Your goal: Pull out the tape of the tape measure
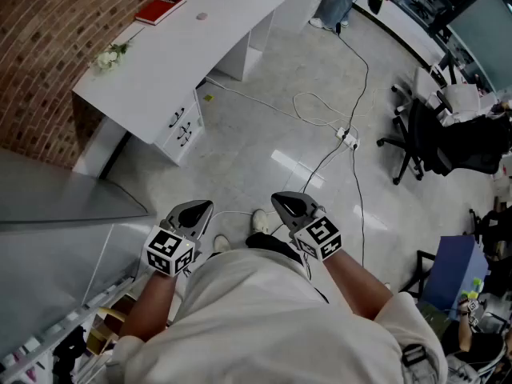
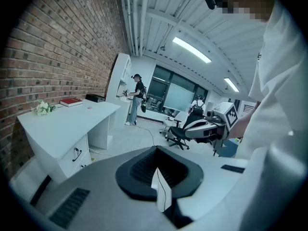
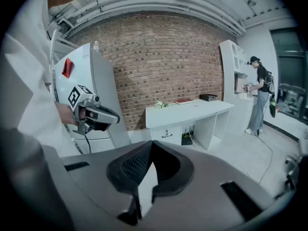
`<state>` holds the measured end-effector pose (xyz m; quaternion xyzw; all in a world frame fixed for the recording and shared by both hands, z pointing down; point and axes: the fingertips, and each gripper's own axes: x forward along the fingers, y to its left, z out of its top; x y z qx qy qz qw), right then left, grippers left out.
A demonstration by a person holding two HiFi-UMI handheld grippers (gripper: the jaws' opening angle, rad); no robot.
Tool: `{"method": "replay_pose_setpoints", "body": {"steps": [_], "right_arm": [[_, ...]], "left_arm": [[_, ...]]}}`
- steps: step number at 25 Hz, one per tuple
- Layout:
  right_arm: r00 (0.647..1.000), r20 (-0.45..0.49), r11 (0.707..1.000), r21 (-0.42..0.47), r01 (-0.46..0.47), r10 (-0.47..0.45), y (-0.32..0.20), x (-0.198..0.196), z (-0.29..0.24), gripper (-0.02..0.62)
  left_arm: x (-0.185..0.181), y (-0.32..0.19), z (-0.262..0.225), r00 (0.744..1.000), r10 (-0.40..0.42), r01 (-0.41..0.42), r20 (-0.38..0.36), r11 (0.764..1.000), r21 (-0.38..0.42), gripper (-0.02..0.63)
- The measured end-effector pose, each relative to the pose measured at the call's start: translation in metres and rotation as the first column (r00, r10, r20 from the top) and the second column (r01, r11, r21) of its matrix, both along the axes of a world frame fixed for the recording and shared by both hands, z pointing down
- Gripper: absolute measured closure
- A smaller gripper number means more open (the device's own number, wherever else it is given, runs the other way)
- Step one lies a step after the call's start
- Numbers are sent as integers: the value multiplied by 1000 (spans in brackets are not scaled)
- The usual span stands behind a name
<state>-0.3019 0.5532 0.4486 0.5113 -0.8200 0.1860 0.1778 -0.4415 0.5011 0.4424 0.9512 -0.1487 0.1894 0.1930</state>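
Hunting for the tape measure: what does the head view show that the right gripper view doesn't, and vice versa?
Head view only: the person's shoes, a power strip, a blue box. Right gripper view only: ceiling pipes, a red sticker. Both: the desk, red book, left tool shut, right tool shut. No tape measure in either.

Ahead of the left gripper (image 1: 200,208) and right gripper (image 1: 282,201) the pale grey floor (image 1: 256,142) lies open, crossed only by thin loose cables (image 1: 366,72) and a white power strip (image 1: 349,140). A long white bench (image 1: 184,46) along the red brick wall (image 1: 48,46) and a tall grey cabinet (image 1: 56,198) close the left side; black office chairs (image 1: 428,138) crowd the right.
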Motion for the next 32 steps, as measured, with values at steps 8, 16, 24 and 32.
{"method": "replay_pose_setpoints", "body": {"steps": [8,16,24,32], "right_arm": [[1000,7,1000,6,5,-5,-10,39,0,592],[999,37,999,23,35,-36,-21,87,0,592],[999,51,993,116,-4,-2,-39,155,-12,416],[999,26,993,111,-32,30,-42,210,-2,416]], "left_arm": [[36,-10,-3,1000,-6,6,15,1000,11,611],[84,-23,-7,999,-38,38,24,999,20,611],[130,-47,-16,988,-158,157,5,985,66,433],[167,-60,-17,974,-224,221,23,970,104,437]]}}
